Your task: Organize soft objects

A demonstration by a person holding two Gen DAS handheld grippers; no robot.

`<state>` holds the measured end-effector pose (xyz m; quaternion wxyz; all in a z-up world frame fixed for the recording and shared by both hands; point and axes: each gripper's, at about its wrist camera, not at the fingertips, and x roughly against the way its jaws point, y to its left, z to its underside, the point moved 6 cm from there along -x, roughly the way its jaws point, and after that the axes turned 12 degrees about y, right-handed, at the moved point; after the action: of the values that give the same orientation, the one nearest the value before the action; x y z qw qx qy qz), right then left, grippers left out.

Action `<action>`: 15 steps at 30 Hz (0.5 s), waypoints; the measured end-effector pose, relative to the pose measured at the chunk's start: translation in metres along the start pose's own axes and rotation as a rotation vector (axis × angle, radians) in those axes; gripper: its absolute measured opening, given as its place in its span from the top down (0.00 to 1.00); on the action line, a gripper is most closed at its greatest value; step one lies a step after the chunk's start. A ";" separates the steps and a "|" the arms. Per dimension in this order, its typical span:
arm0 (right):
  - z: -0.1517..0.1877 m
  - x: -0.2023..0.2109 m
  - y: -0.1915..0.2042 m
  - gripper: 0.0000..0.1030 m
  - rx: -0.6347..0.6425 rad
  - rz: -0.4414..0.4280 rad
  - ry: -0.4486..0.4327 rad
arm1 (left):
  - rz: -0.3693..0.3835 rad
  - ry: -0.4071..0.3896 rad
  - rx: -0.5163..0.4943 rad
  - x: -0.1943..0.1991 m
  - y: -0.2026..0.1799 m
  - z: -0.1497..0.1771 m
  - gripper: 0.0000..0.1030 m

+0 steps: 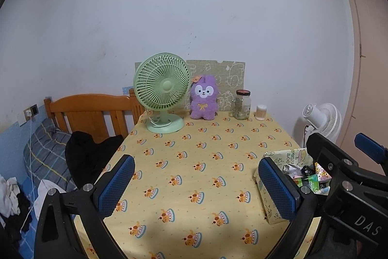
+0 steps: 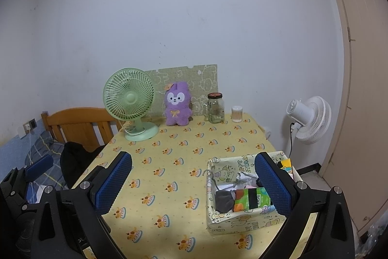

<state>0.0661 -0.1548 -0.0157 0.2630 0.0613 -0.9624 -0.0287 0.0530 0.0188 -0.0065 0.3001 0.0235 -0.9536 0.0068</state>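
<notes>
Here, in the left wrist view, the left gripper [image 1: 196, 182] hovers over the bench [image 1: 194, 162] with jaws spread and nothing between them. The plush [image 1: 203, 97] sits upright at 12 o'clock by the wall, just beside the fan [image 1: 162, 91]; a jar [image 1: 241, 104] stands to its right. The box [image 1: 271, 205] lies at 3 o'clock.

In the right wrist view, the right gripper [image 2: 192, 182] has its jaws spread too, empty. The box [image 2: 242, 222] lies at 4 o'clock, filled with packets; the plush [image 2: 177, 104] sits at 12 o'clock.
</notes>
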 end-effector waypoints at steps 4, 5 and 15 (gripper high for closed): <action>0.000 0.000 0.000 0.00 0.000 0.002 -0.002 | -0.001 0.000 0.000 0.000 0.000 0.000 0.00; 0.000 0.000 -0.001 0.00 0.000 0.002 -0.001 | 0.000 0.000 0.001 0.000 0.001 0.000 0.00; 0.000 0.000 -0.001 0.00 0.000 0.002 -0.001 | 0.000 0.000 0.000 0.000 0.000 0.000 0.00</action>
<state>0.0665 -0.1555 -0.0161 0.2627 0.0602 -0.9626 -0.0286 0.0533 0.0184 -0.0067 0.3003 0.0237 -0.9535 0.0068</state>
